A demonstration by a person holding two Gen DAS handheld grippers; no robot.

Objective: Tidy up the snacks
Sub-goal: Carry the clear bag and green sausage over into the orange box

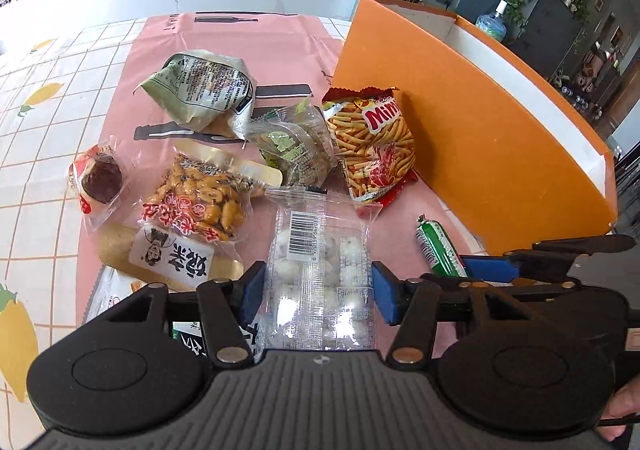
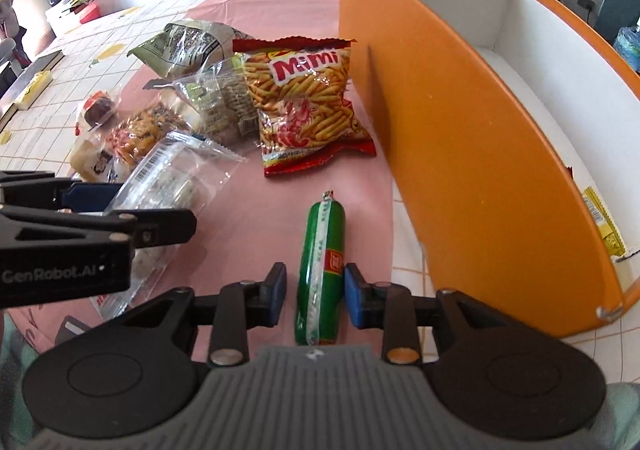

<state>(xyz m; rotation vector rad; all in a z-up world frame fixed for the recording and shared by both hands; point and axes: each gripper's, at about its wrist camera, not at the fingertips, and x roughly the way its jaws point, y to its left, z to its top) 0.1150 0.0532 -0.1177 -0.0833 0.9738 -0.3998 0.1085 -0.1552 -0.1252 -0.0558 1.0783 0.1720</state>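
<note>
My left gripper (image 1: pixel 318 290) is open around a clear packet of white candies (image 1: pixel 320 270) lying on the pink mat; its blue pads sit at the packet's two sides. My right gripper (image 2: pixel 315 290) is open around a green sausage stick (image 2: pixel 322 270); the right pad touches it, the left pad stands slightly off. The sausage also shows in the left wrist view (image 1: pixel 438 248). A red Mimi fries bag (image 2: pixel 308 105) lies ahead. The orange box (image 2: pixel 460 137) stands at the right, with a yellow packet (image 2: pixel 602 221) inside.
Further snacks lie on the mat (image 1: pixel 280 49): a green-grey bag (image 1: pixel 204 89), a clear green-print packet (image 1: pixel 296 145), a peanut pack (image 1: pixel 196 205), a dark round cake in a wrapper (image 1: pixel 100 179), and a tan labelled pack (image 1: pixel 168 258). Tiled tablecloth (image 1: pixel 52 109) spreads to the left.
</note>
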